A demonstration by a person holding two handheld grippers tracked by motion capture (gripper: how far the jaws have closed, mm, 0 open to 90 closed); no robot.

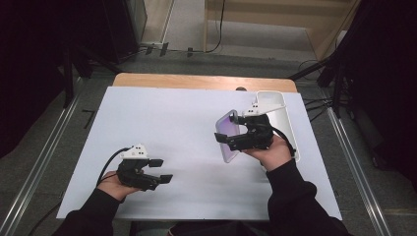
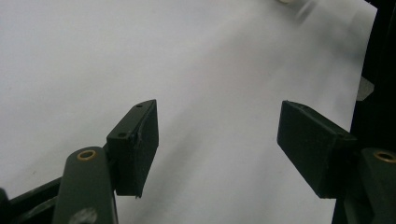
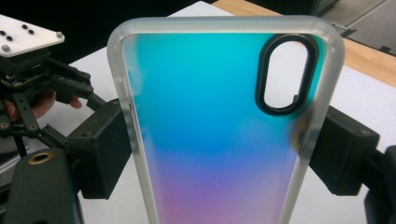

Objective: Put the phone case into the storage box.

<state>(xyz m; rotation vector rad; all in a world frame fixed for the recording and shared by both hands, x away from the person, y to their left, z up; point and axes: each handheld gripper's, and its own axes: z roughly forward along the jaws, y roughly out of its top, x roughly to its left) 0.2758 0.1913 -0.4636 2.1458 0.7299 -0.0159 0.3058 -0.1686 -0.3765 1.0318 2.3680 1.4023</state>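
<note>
A phone case (image 3: 210,135) with a frosted rim, a blue-to-purple back and an oval camera hole stands between my right gripper's (image 3: 215,149) jaws, which press on its two long sides. In the high view the phone case (image 1: 227,133) hangs above the white table sheet (image 1: 187,128) at the right, held by the right gripper (image 1: 227,132). My left gripper (image 1: 161,170) rests low at the front left, open, with nothing between its pads (image 2: 135,144). In the left gripper view the left gripper (image 2: 217,147) looks over bare white sheet.
A white tray (image 1: 276,110) lies at the back right of the sheet, just behind the right hand. The wooden table edge (image 1: 196,81) shows beyond the sheet. Dark stands and cables surround the table. In the right gripper view the left gripper (image 3: 32,70) shows farther off.
</note>
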